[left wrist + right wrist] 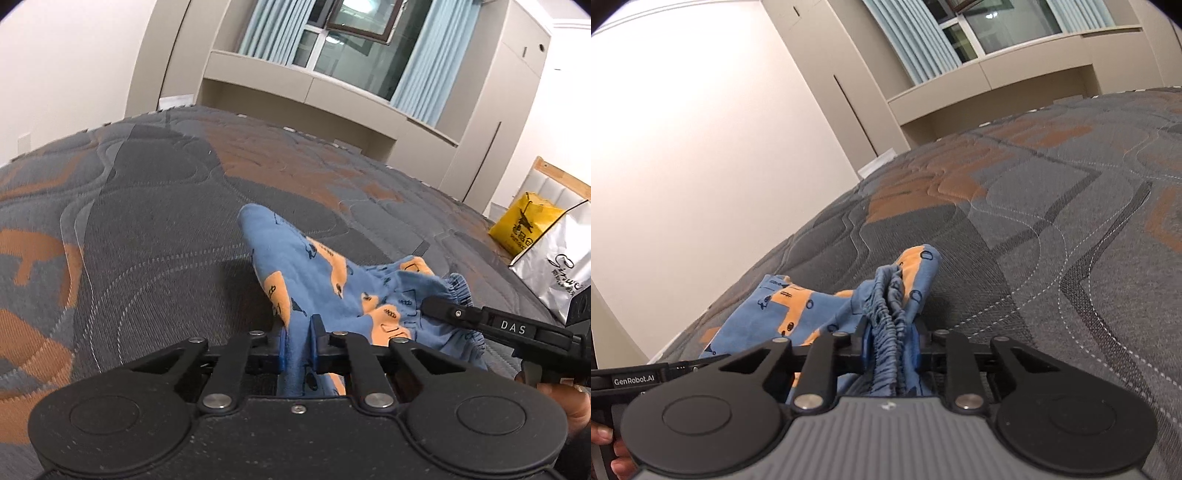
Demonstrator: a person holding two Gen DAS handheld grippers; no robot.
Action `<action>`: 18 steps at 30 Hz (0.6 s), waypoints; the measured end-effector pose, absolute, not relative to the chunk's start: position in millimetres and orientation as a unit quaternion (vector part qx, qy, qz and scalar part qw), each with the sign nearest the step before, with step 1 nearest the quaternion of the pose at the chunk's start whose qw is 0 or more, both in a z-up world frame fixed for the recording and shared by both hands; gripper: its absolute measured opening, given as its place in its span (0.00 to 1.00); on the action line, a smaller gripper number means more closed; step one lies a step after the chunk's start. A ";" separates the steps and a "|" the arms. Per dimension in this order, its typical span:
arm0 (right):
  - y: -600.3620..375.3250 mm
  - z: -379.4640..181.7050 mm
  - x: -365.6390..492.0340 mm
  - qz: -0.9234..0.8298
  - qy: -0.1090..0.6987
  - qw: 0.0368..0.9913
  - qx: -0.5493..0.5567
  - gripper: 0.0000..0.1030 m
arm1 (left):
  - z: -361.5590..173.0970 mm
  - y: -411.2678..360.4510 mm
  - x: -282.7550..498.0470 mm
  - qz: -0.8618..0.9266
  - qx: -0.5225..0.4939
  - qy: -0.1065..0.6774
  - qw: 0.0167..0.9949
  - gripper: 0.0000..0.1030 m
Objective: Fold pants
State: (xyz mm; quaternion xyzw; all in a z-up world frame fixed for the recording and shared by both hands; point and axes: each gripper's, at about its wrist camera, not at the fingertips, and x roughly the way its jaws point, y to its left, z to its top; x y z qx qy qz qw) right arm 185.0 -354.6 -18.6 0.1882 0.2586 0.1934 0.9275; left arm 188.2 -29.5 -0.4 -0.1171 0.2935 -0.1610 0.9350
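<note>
Both grippers, left gripper and right gripper, pinch the small blue-and-orange cotton pants (bunched up) over the grey quilted bed; pulling unevenly could twist them.

We read "DAS" on the black finger of the right tongs, seen from the left wrist view. "GenRobot.AI" sits on the body of the left tongs, at the left edge of the right wrist view. The silver bag carries a cursive script word, not legible. The yellow bag has dark print, too blurred to read.
</note>
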 end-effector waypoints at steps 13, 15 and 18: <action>-293.4 32.9 213.9 0.217 0.223 0.934 0.173 0.21 | 39.0 31.6 211.7 -0.134 -0.120 0.231 0.956 0.11; -278.4 40.7 229.2 0.227 0.218 0.934 0.169 0.21 | 41.7 46.4 220.8 -0.120 -0.126 0.224 0.959 0.11; -252.5 46.9 256.7 0.242 0.216 0.932 0.161 0.21 | 42.9 65.1 239.3 -0.100 -0.133 0.222 0.961 0.11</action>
